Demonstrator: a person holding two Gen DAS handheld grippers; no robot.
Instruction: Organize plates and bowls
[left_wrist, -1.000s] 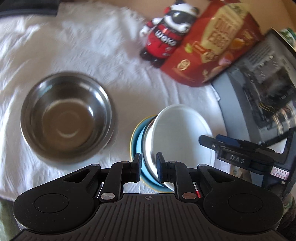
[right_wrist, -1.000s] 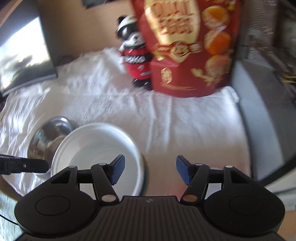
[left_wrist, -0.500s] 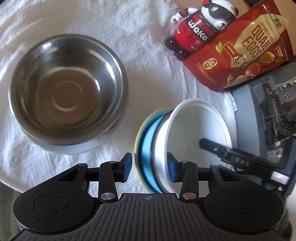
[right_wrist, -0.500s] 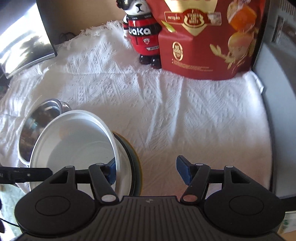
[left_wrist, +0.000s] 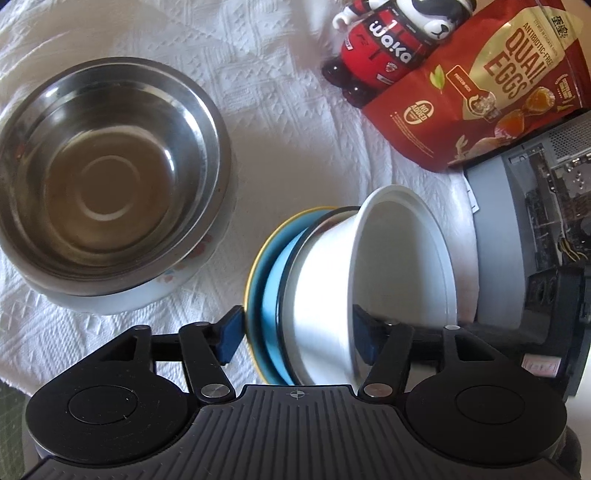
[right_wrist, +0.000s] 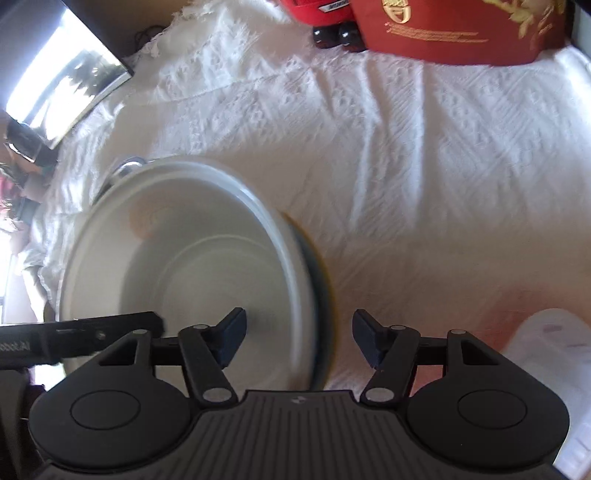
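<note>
A white bowl (left_wrist: 399, 266) (right_wrist: 192, 266) sits in a blue plate with a yellow rim (left_wrist: 264, 295) on the white cloth. My left gripper (left_wrist: 297, 339) is at their near edge. Its jaws are opening wide, with the plate's edge and the bowl's wall between the fingers and neither pad pressing. My right gripper (right_wrist: 299, 341) is open astride the bowl's rim on the other side. One finger is inside the bowl and the other stands clear outside the plate. A steel bowl (left_wrist: 110, 177) rests in a white patterned bowl (left_wrist: 155, 291) to the left.
A panda figurine (left_wrist: 391, 48) and a red quail-egg bag (left_wrist: 480, 85) stand at the back of the white cloth (right_wrist: 424, 166). A grey computer case (left_wrist: 535, 203) borders the right side. A dark framed panel (right_wrist: 66, 85) lies at the cloth's far corner.
My left jaws, shut on the white bowl's rim a second ago, have spread wide. Both grippers have sunk closer to the bowl, and the right one now straddles its rim.
</note>
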